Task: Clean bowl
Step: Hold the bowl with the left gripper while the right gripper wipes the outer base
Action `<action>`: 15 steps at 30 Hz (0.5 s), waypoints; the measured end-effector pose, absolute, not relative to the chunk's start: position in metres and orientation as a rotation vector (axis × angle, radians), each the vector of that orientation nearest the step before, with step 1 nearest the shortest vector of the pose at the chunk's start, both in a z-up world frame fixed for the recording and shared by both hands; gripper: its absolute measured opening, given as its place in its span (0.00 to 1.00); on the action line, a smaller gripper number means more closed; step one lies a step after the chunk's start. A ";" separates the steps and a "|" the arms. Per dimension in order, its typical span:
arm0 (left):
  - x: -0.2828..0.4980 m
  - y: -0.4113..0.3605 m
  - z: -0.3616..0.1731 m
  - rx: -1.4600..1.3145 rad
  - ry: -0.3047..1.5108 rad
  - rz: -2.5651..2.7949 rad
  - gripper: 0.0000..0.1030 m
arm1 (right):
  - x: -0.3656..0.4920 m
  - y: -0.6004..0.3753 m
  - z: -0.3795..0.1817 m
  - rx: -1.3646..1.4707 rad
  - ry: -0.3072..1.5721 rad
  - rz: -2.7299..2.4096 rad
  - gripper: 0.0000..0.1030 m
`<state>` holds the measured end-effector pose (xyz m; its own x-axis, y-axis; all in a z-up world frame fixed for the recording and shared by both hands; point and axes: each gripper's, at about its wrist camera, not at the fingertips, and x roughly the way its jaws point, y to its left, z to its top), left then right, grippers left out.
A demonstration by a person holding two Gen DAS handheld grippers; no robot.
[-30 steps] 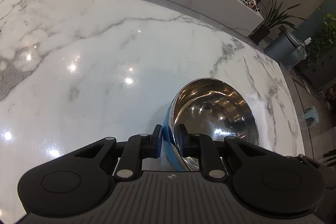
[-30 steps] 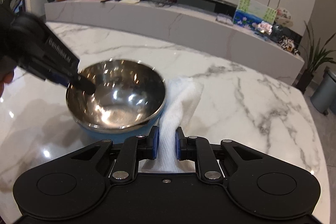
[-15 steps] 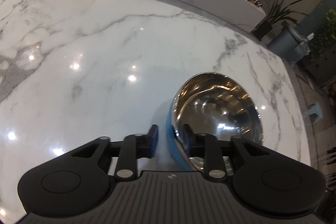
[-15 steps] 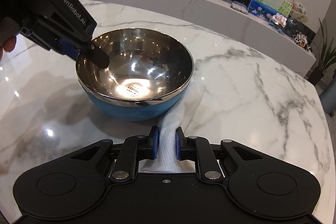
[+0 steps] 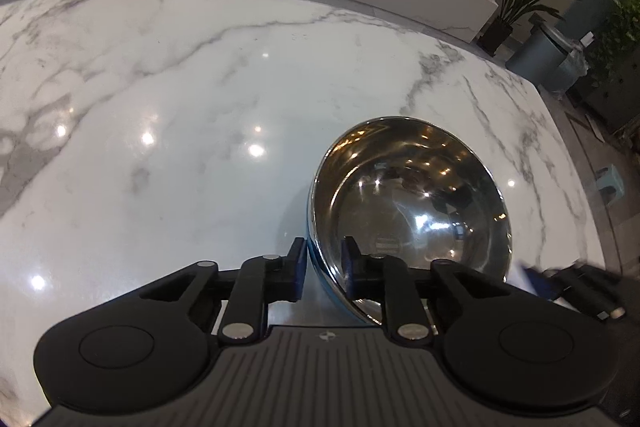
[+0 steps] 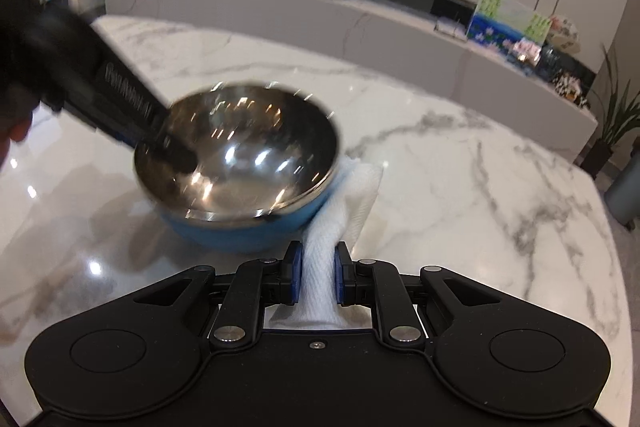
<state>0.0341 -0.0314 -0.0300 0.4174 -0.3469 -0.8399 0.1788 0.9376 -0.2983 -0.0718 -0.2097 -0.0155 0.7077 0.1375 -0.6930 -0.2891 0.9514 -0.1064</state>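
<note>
On the left, our left claw [image 5: 323,269] has just been closing and clamps the rim of the one bowl [image 6: 240,167], one finger inside and one outside, so that it stays steady on the marble bench [image 6: 460,179]. To the right, our right claw [image 6: 316,279] pinches the single white cloth [image 6: 340,211], which touches the bowl's blue outer wall, apparently ready to wipe.

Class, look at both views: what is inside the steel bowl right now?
Inside the bowl only one finger of the left tool, gripping its rim, plus reflections. The white cloth stays outside; that finger hides a small patch.
</note>
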 end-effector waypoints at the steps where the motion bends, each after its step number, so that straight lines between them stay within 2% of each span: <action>1: 0.034 -0.032 -0.030 -0.172 1.090 -0.334 0.14 | -0.071 -0.215 -0.011 -0.199 0.731 0.237 0.14; 8: 0.033 -0.035 -0.028 -0.143 1.068 -0.339 0.14 | -0.070 -0.224 -0.004 -0.183 0.695 0.266 0.14; 15: 0.031 -0.036 -0.026 -0.143 1.064 -0.338 0.14 | -0.067 -0.216 -0.017 -0.222 0.750 0.301 0.14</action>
